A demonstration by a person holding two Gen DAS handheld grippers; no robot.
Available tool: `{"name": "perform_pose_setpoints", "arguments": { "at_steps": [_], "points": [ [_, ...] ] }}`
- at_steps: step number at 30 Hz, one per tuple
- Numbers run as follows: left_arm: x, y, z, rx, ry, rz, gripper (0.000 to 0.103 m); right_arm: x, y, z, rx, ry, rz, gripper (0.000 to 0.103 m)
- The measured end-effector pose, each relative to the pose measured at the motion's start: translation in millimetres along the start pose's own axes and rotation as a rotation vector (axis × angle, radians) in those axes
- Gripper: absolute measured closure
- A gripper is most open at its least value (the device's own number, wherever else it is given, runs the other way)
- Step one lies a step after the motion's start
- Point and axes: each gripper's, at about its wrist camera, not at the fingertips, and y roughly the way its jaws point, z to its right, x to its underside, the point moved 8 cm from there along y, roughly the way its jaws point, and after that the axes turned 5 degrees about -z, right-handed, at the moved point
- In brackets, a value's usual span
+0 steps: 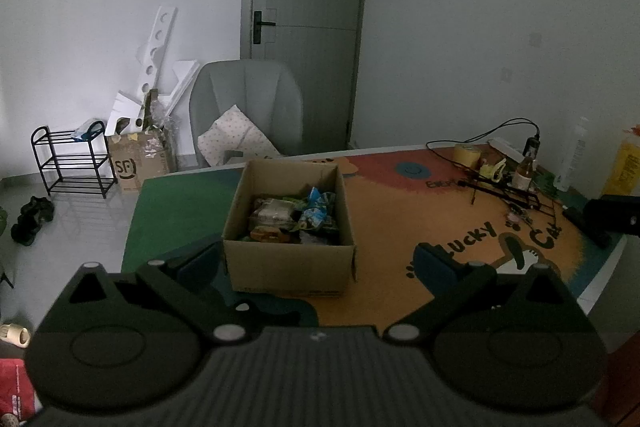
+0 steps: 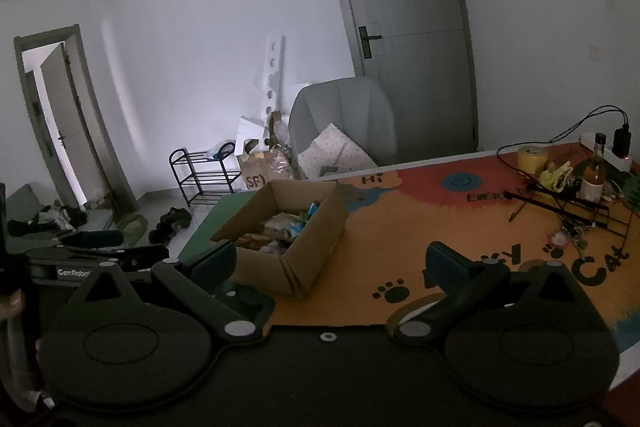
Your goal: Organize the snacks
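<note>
Snacks (image 1: 294, 217) heaped in the box (image 1: 290, 267) — both our grippers (image 1: 316, 259) (image 2: 330, 263) hover, jaws apart; we should dip straight down, one packet only.

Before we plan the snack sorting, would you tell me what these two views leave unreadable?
- Snack packets in the cardboard box: left view, too dim and small to read brands or count.
- Box interior: right view, near wall hides the lower layers.
- Wire rack clutter: right view, tangled and small.
- Yellow bag: left view, cut by the edge.
</note>
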Motion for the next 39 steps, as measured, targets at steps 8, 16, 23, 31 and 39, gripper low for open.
{"name": "perform_pose_setpoints", "arguments": {
  "at_steps": [8, 16, 23, 31, 39],
  "points": [
    [0.3, 0.0, -0.4, -0.001, -0.001, -0.001, 0.0, 0.6, -0.1, 0.3, 0.003, -0.006, -0.002, 0.0],
    [0.0, -0.1, -0.5, -0.001, -0.002, 0.0, 0.0, 1.6, 1.1, -0.1, 0.006, -0.008, -0.005, 0.0],
    [0.1, 0.5, -0.2, 0.0, 0.0, -0.002, 0.0, 2.4, 2.1, -0.2, 0.011, -0.007, -0.013, 0.0],
    [0.4, 0.8, 0.6, 0.002, 0.005, 0.002, 0.0, 2.7, 2.0, 0.1, 0.012, -0.004, -0.018, 0.0],
    [4.1, 1.3, 5.2, 0.012, 0.012, 0.008, 0.0, 2.7, 2.1, 0.8, 0.014, -0.003, -0.018, 0.0]
  ]
}}
